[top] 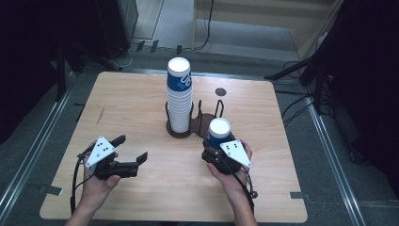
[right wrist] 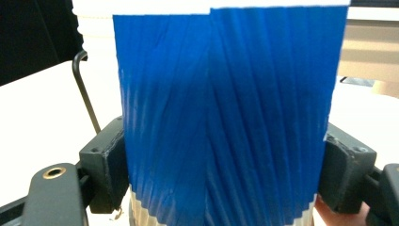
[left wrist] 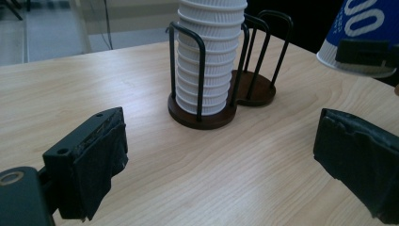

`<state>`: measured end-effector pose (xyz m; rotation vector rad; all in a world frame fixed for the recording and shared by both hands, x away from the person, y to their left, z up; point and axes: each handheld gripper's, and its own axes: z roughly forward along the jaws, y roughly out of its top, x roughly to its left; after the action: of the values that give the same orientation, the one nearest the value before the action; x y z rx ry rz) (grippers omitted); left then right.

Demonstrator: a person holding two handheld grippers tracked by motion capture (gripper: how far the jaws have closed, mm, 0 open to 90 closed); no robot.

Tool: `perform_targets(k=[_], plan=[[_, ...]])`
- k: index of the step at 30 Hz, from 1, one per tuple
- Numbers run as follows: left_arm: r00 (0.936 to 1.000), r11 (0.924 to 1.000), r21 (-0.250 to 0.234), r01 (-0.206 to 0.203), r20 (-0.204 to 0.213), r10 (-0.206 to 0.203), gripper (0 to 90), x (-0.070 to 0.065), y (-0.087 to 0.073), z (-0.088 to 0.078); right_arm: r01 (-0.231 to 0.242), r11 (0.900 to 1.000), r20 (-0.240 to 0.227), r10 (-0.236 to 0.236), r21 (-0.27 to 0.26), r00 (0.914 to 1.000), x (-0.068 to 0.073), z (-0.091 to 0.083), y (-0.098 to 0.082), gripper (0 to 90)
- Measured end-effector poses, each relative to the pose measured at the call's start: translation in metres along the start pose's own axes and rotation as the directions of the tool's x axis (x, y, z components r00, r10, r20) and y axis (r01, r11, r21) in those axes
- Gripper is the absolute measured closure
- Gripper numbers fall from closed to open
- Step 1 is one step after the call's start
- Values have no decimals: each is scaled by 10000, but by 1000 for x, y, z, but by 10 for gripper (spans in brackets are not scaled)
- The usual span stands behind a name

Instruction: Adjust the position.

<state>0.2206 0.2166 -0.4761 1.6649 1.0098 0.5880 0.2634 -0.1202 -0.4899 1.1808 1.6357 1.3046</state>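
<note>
The blue paper cup [top: 219,133] sits upright between the jaws of the right gripper [top: 215,149], which pinch it on both sides low on its ribbed blue wall; in the right gripper view the cup [right wrist: 221,117] stands dead centre, one black pad pressed to it at 9 o'clock and the other at 3 o'clock, with its white rim at 12 o'clock. Seen from above, the cup's white open mouth faces up, and it is held just in front of the table's centre, at about 4 o'clock from the rack. The person's right hand [top: 235,169] wraps the gripper from below.

The wire cup rack [top: 190,123] stands mid-table on a dark double base. Its left bay holds a tall stack of cups [top: 179,96], white ribbed walls nested one in another, the topmost showing blue. The right bay [left wrist: 256,89], at 3 o'clock from the stack, has no cup in it; the held cup is just in front of it, whether above the base or clear of it I cannot tell.

The left gripper [top: 133,148] hovers at about 8 o'clock from the rack, well apart from the cup, its jaws spread wide with nothing between them but bare wooden table [top: 141,99]. In the left gripper view the stack [left wrist: 207,56] lies at 12 o'clock and the held cup [left wrist: 362,28] at 2 o'clock.
</note>
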Motion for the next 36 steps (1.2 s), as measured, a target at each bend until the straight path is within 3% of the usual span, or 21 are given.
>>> perform_targets(k=[10, 16, 21, 23, 27, 30, 36], plan=[[9989, 9994, -75, 327, 326, -325, 44, 0, -1, 0, 369, 9993, -204, -369, 27, 9991, 10, 1, -5, 194], [9981, 9996, 207, 194, 589, -206, 43, -5, -1, 3, 834, 9965, -337, -832, 42, 9960, 19, 0, -8, 193], [9983, 9996, 228, 175, 548, -187, 44, -7, -1, 4, 1062, 9943, -390, -1057, 102, 9936, 25, 0, -11, 192], [9976, 9993, 296, 226, 649, -245, 43, -7, -1, 5, 1444, 9894, -496, -1436, 142, 9884, 30, 0, -15, 192], [9970, 9988, 463, 123, 755, -158, 44, -10, -2, 8, 1711, 9851, -567, -1700, 157, 9838, 34, 0, -17, 191], [9966, 9977, 680, 19, 819, -74, 44, -13, -3, 12, 2139, 9767, -668, -2123, 176, 9749, 39, 1, -20, 191], [9902, 9972, 731, -120, 1397, 17, 44, -20, -3, 14, 2768, 9609, -756, -2751, 126, 9584, 47, 0, -24, 191]])
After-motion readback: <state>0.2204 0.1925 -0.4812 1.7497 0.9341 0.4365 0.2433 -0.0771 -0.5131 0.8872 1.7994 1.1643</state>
